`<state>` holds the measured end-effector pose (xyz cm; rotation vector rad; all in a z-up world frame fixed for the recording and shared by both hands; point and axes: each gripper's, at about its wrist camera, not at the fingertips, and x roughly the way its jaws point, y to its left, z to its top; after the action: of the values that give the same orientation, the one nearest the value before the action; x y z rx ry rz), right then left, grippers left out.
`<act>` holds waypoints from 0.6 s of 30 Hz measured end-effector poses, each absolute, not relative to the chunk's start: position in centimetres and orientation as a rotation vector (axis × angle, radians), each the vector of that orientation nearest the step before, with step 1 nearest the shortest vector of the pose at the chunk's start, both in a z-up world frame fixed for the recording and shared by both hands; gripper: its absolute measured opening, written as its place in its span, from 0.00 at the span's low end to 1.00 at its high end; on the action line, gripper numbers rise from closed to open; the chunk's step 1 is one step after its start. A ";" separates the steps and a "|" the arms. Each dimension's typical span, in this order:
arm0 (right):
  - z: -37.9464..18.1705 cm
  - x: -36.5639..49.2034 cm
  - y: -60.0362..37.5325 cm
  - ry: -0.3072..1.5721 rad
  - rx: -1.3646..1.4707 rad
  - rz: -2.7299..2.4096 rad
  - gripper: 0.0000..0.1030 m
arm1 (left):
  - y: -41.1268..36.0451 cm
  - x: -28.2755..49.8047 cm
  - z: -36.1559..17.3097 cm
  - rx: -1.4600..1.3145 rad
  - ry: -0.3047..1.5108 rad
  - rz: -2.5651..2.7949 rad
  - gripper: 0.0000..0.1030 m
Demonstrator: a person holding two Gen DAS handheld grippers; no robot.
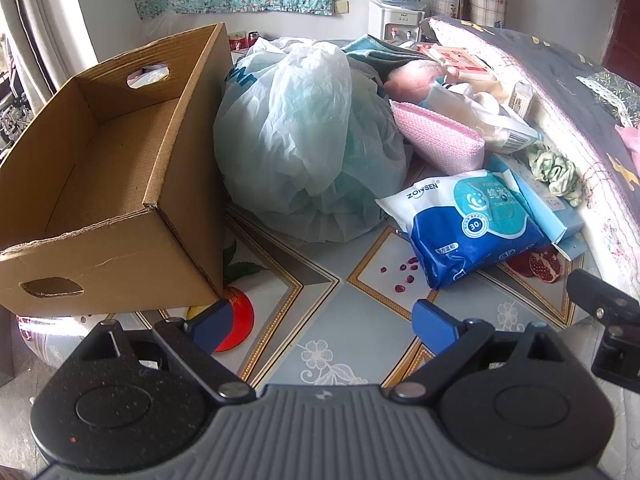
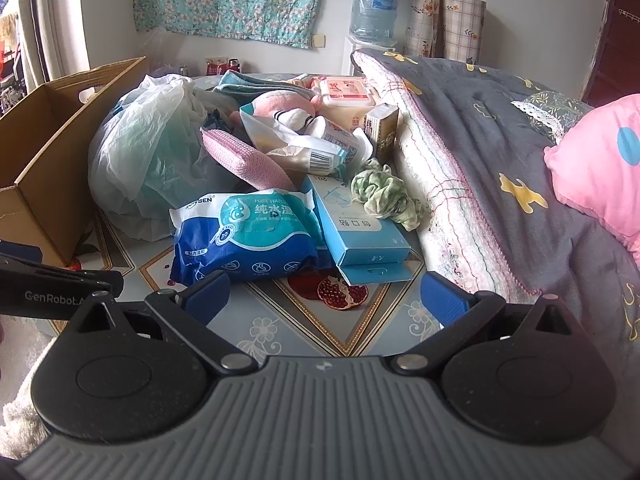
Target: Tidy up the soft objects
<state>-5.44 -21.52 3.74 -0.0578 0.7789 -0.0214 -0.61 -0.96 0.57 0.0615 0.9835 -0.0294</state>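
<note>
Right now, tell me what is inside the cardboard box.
The cardboard box shows only bare walls and floor in the left wrist view. Its near corner, behind the front wall, is hidden.

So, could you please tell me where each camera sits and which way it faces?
Left wrist: on the left gripper, angled down at the open brown cardboard box and white plastic bag; its open jaws and the right gripper's edge show.
Right wrist: on the right gripper, angled down at the light blue carton; open jaws show.
Shared: blue-and-white wipes pack.
</note>
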 end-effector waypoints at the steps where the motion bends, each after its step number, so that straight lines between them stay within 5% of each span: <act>1: 3.7 -5.4 -21.5 0.779 -0.059 -0.020 0.99 | -1.0 -0.6 0.6 0.060 0.985 -0.028 0.94; 18: 3.5 -4.9 -20.8 0.797 -0.072 -0.005 0.99 | -0.5 -0.2 0.4 0.034 1.013 -0.015 0.94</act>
<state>-4.91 -20.77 3.45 -0.0718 0.7974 -0.0048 -0.21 -0.55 0.39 0.0336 1.0130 -0.0155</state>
